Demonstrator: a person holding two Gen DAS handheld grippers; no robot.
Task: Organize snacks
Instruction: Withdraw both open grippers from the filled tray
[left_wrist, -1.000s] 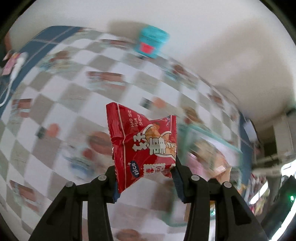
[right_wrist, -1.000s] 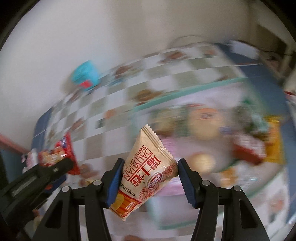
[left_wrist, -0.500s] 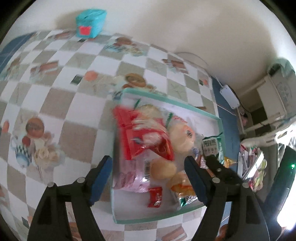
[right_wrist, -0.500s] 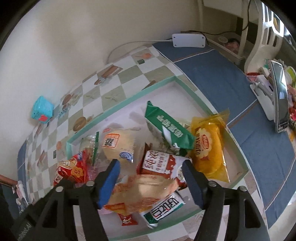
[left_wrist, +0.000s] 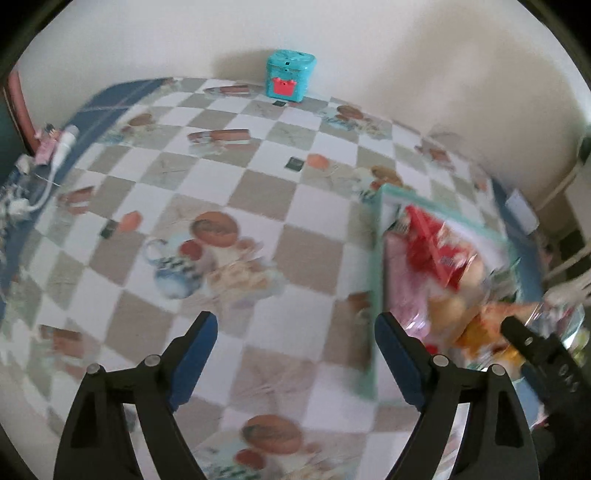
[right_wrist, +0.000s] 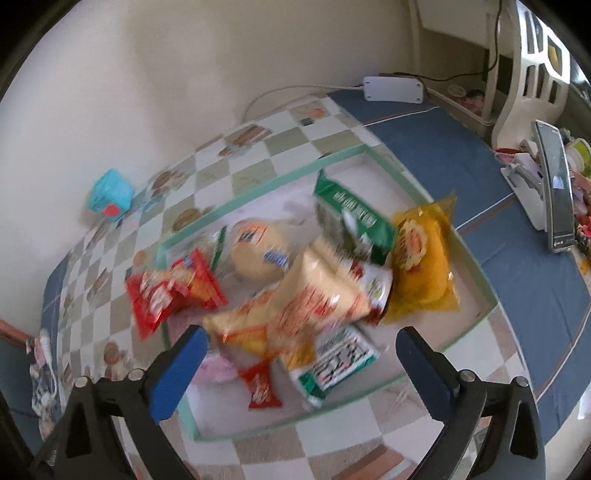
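Both packets have been released into the tray (right_wrist: 476, 273); left gripper (left_wrist: 295, 354) and right gripper (right_wrist: 301, 363), just opened, are empty; another snack must be fetched

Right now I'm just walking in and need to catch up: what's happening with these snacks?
A person is sorting snack packets into a green-rimmed tray with two handheld grippers. Both have just been opening their jaws and hold nothing. The red packet and the cream packet lie in the tray among the other snacks. The left gripper is over the checkered tablecloth, the right gripper over the tray.
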